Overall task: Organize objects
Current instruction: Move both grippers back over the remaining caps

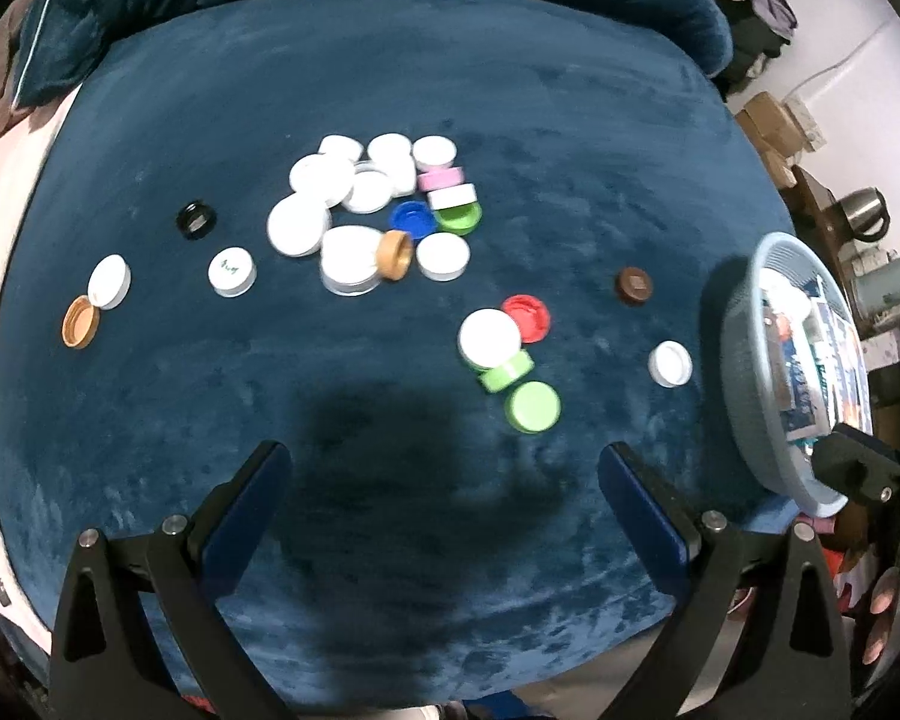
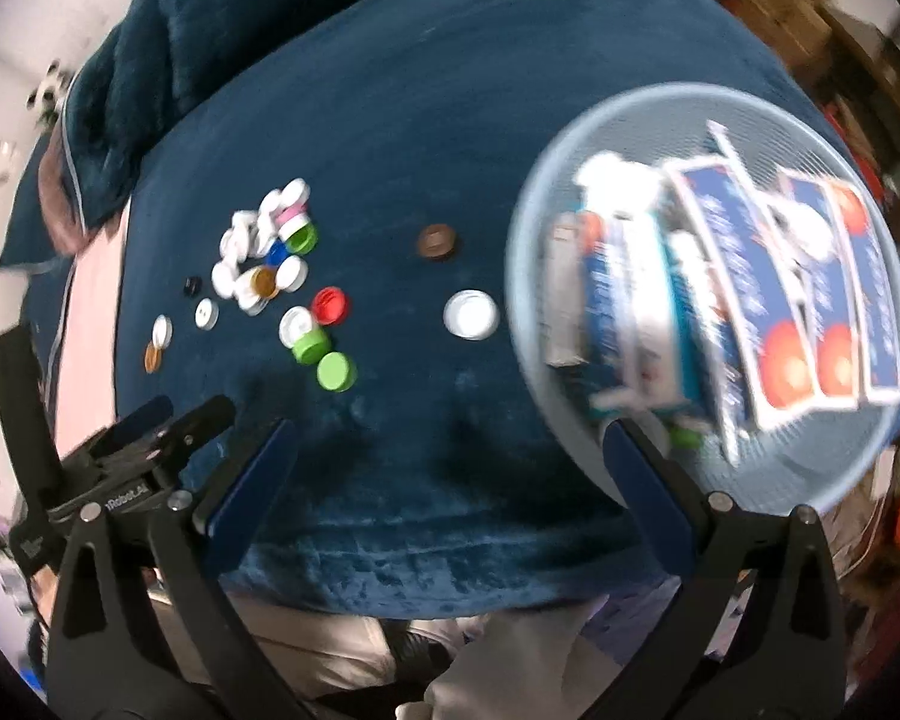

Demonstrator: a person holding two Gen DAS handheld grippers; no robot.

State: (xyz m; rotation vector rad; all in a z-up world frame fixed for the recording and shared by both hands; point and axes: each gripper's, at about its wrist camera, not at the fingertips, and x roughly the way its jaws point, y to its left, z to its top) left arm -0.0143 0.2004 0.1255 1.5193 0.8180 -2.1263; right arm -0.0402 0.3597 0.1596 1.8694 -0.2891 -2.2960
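Caps scattered flat – boxes in basket seemingly lengthwise; both tongs wide, empty.

The cushion was deep teal velvet, mottled lighter where the nap lay brushed. Most caps in the cluster were white; among them sat one pink, one royal blue, one lime green, one tan. Apart lay a black cap, a brown cap, a red cap, a second green cap and an orange-tan ring. The basket was pale blue mesh, holding boxes of navy and white with orange-red discs. Gripper pads were dark blue on black arms.
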